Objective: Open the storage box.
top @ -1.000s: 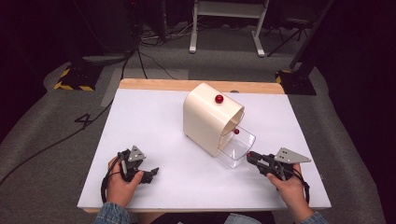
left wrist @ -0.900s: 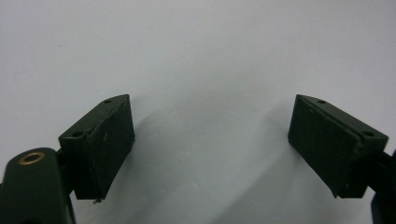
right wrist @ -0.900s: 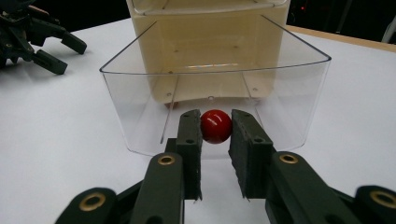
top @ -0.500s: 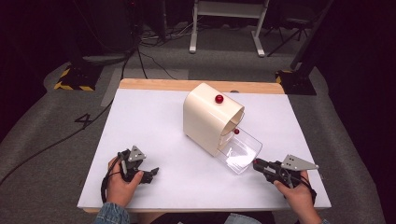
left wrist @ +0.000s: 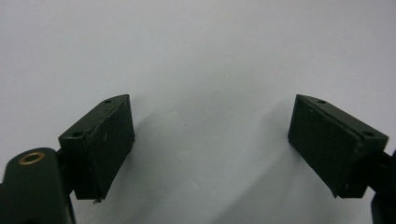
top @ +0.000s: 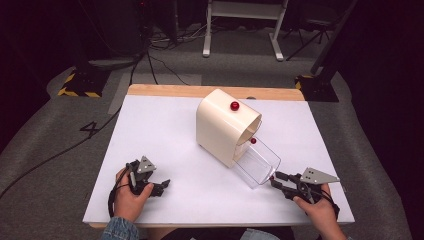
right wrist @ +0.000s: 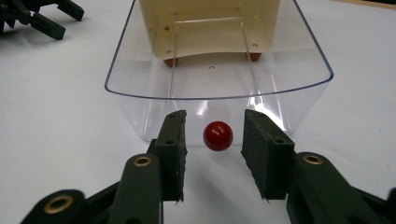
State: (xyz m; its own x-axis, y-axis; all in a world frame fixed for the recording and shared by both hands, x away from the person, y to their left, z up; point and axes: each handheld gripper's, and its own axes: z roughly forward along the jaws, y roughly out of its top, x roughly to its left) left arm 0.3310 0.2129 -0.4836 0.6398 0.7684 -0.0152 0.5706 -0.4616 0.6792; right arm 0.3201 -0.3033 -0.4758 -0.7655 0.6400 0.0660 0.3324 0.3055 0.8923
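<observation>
A cream box (top: 220, 127) with a red knob (top: 234, 106) on top stands mid-table. Its clear plastic drawer (top: 257, 162) sticks out toward the near right, and the same drawer (right wrist: 219, 60) looks empty in the right gripper view. The drawer's small red knob (right wrist: 218, 135) sits between the jaws of my right gripper (right wrist: 215, 151), untouched, with a gap on each side. Those jaws have just been opening, and the right gripper (top: 276, 181) is open. My left gripper (top: 159, 187) rests on the table at the near left, and the left gripper (left wrist: 210, 144) is open with nothing between its fingers.
The white tabletop (top: 165, 135) has a wooden strip (top: 175, 91) along its far edge. Beyond it lie grey floor, cables (top: 155, 60) and stand legs (top: 240, 30). The left gripper (right wrist: 70, 23) also appears at the top left of the right gripper view.
The right gripper moved toward the near right and the clear drawer came further out with it. Its jaws then parted off the red drawer knob. The left hand stayed put.
</observation>
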